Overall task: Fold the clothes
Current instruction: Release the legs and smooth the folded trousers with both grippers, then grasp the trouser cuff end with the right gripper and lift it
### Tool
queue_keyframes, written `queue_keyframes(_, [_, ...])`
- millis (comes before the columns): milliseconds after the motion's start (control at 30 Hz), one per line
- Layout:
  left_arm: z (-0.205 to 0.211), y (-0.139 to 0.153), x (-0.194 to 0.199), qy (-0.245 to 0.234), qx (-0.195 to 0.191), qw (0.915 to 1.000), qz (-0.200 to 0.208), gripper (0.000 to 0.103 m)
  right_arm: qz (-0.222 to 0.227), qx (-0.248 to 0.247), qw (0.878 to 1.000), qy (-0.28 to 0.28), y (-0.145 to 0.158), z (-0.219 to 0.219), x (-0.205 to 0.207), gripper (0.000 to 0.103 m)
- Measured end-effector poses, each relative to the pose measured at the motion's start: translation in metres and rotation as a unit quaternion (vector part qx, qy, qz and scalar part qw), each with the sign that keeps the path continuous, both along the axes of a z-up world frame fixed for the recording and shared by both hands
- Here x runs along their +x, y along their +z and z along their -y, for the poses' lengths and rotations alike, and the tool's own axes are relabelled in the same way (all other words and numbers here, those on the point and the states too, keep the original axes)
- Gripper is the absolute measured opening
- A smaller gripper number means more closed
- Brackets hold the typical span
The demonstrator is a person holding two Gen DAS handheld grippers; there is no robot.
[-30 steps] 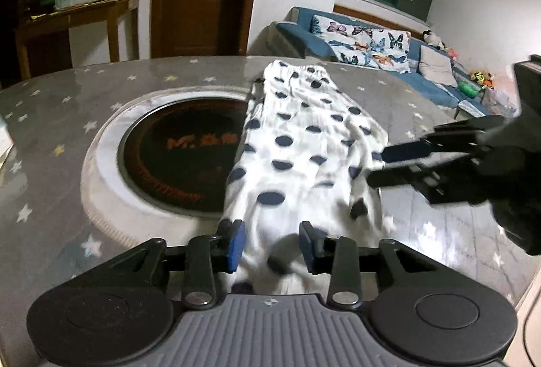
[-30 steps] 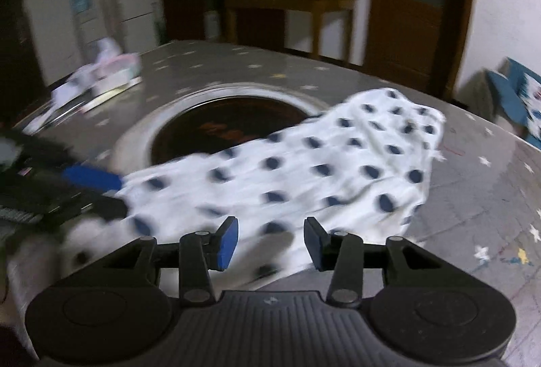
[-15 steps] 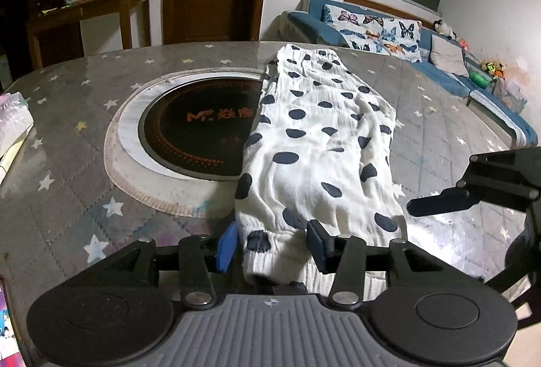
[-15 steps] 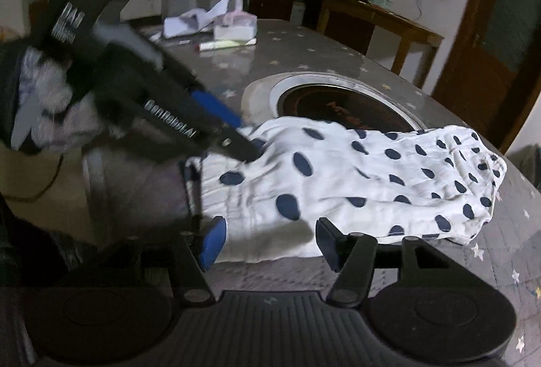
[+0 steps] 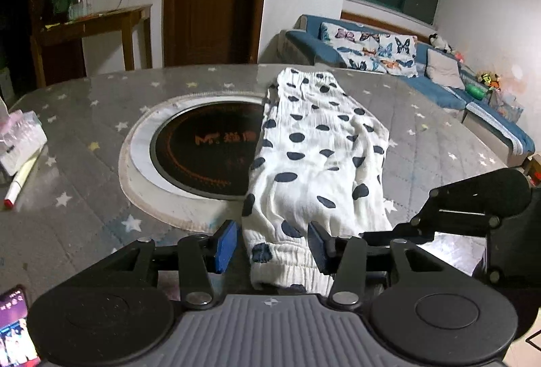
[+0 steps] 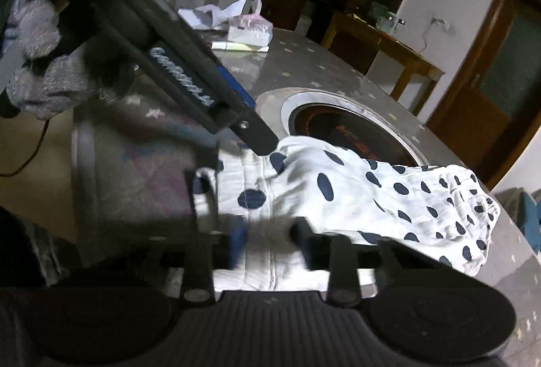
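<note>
White trousers with dark blue dots (image 5: 314,157) lie folded lengthwise on the grey starred table (image 5: 84,170), from its near edge toward the far side, partly over the round cooktop (image 5: 203,147). My left gripper (image 5: 272,245) is open, its fingers on either side of the elastic cuff (image 5: 287,269) at the near end. My right gripper (image 6: 268,243) is open over the same cuff end of the trousers (image 6: 372,191), coming from the right side. It shows in the left wrist view (image 5: 473,214), and the left gripper shows in the right wrist view (image 6: 175,72).
A tissue pack (image 5: 20,140) and a pen (image 5: 20,181) lie at the table's left. A phone (image 5: 15,329) sits at the near left corner. A wooden side table (image 5: 98,28), a door and a blue sofa (image 5: 422,69) stand beyond the table.
Both grippers have drawn back to the near cuff end of the trousers. The right gripper has swung in close beside the left. The trousers now lie flat and still.
</note>
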State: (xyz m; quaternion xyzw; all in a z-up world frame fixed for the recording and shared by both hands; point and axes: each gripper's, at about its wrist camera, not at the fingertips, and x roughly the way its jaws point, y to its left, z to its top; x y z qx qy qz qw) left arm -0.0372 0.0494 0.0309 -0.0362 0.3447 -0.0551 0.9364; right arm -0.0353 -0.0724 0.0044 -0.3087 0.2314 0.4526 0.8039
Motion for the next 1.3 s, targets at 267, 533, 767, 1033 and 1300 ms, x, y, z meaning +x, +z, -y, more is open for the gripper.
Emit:
queue_keyframes(267, [-0.002,-0.004,-0.011,-0.028,-0.018,0.9993,-0.014,0.05,-0.034,0.029,0.999,-0.023,0.012,0.016,0.013,0.026])
queue_keyframes(533, [-0.005,-0.013,-0.01,-0.02,-0.022,0.9989,-0.036,0.05,-0.009,0.0,1.0,-0.024,0.01,0.037,0.004,0.047])
queue_keyframes(767, [0.009,0.001,-0.011,-0.012,0.018,0.9998,-0.005,0.05,-0.03,0.011,0.997,-0.067,0.01,0.049,0.02,0.051])
queue_keyframes(1033, [0.027,0.002,0.016,-0.05,-0.006,0.9987,0.0,0.05,-0.054,0.059,0.986,-0.145,0.027,0.065,0.108,0.051])
queue_keyframes(1300, [0.034,-0.008,0.043,-0.067,-0.015,0.9975,-0.018,0.05,-0.093,0.099,0.961,-0.241,0.022,0.078,0.234,0.051])
